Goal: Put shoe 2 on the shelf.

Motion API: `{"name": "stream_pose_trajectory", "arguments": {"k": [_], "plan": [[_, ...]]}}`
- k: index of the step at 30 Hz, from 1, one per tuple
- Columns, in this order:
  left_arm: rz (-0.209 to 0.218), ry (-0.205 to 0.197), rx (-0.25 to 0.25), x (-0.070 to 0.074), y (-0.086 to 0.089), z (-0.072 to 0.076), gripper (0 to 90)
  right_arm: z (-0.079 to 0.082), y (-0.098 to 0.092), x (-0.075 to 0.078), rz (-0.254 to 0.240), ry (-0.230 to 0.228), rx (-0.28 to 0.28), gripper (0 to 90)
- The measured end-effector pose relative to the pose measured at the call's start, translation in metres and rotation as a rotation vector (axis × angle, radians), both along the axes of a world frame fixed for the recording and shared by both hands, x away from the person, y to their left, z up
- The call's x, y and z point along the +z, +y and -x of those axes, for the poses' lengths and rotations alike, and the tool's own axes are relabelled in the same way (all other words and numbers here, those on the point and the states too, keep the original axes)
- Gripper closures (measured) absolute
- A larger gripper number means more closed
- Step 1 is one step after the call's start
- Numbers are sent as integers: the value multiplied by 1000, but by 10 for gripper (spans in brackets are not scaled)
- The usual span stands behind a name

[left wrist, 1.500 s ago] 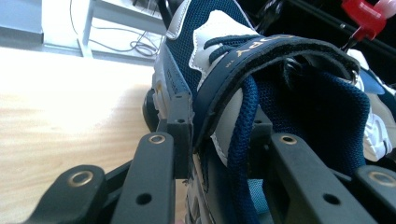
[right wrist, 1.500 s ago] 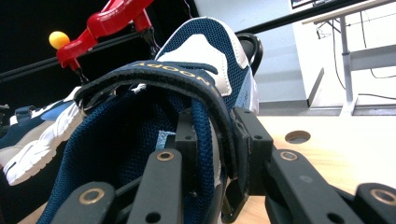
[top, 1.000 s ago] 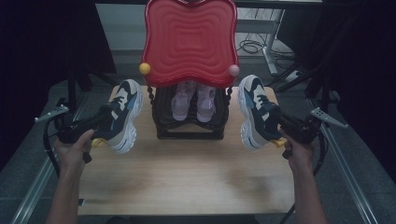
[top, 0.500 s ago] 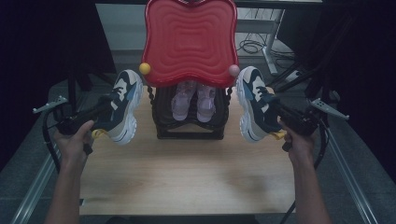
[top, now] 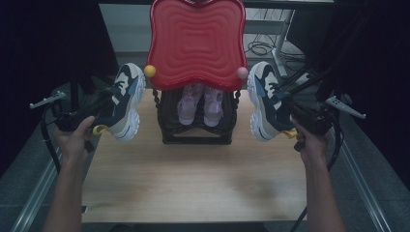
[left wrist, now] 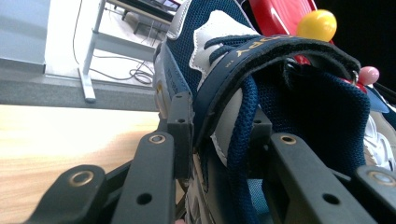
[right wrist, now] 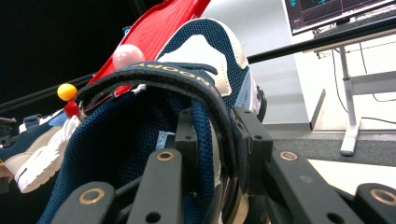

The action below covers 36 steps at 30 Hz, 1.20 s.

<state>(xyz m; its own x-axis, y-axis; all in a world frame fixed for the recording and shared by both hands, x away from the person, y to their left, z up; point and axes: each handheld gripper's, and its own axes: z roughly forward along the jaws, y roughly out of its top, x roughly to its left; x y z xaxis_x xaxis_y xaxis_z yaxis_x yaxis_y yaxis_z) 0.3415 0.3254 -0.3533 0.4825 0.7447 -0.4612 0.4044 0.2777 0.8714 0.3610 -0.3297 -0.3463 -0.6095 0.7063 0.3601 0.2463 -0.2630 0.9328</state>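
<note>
Both chunky mesh sneakers (top: 126, 99) (top: 263, 99) flank glossy rippled tray (top: 196, 41).

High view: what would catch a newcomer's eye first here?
The big red wavy-edged panel at the top centre dominates, standing over a black rack that holds a pair of pink shoes. On either side, a navy-and-white sneaker is held off the wooden table: the left sneaker in the left gripper, the right sneaker in the right gripper, each clamped at the collar.
</note>
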Motion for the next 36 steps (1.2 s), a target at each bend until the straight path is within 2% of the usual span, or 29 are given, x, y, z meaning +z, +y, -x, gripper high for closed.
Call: {"name": "stream_pose_trajectory", "arguments": {"k": [6,12,21,29,36], "plan": [[6,-11,0,9,1,-3,712,-3,-1,10,-15,-16,-8,730],[17,-19,5,16,1,-8,712,-3,-1,20,-4,-33,-13,730],[-3,-38,28,29,-2,-12,712,-5,-1,33,12,-46,-24,730],[-29,-67,20,45,-6,-14,712,-5,1,44,-7,-56,-24,730],[-22,-85,24,59,-6,-19,713,-10,7,52,-13,-62,-11,730]]}}
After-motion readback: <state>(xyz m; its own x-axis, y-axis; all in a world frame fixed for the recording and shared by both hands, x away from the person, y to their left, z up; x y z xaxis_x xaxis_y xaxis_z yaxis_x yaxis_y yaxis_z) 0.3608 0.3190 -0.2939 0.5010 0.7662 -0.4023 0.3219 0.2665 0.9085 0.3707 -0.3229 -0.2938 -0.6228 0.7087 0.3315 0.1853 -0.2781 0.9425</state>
